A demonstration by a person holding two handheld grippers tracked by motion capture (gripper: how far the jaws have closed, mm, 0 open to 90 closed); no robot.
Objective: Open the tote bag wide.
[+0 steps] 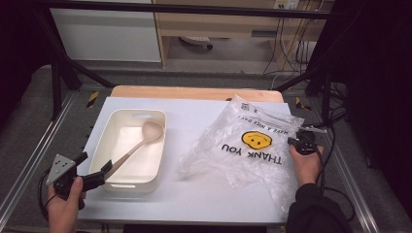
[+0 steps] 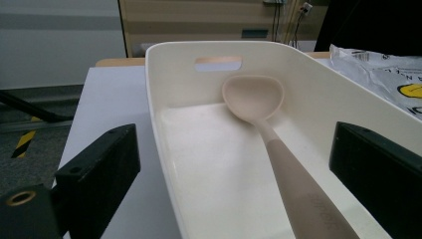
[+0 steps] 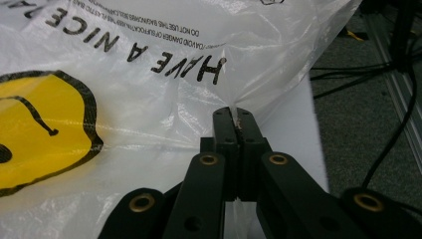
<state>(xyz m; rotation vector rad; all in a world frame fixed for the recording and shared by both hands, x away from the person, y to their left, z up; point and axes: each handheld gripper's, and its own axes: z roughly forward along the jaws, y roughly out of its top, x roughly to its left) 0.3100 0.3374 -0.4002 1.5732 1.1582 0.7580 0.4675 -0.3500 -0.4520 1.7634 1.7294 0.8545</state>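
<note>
Item in hand: my right gripper (image 3: 238, 119) clamped on the crinkled clear plastic smiley-print bag (image 1: 248, 145) lying on the white worktop (image 1: 194, 194), left gripper (image 1: 94, 170) apart around the beige spoon's (image 1: 138, 143) handle in the cream tub (image 1: 160, 145); next, I judge, closing on that handle.

— What are the grippers looking like?

— The left gripper (image 1: 94, 175) is showing black, blocky fingers (image 2: 97, 169). A grey three-cornered plate (image 1: 60, 166) with little dots is sitting on top, and a black cable (image 1: 42, 191) is hanging from it.

— And the other one?

— The right gripper (image 3: 238, 119) is black too. Round brass rings (image 3: 209, 160) are shining on its arms, next to small screw holes. A black cable (image 1: 326, 160) is trailing from it.

— What is the person wearing?

— A black sleeve (image 1: 313, 211) is covering the right arm.
</note>
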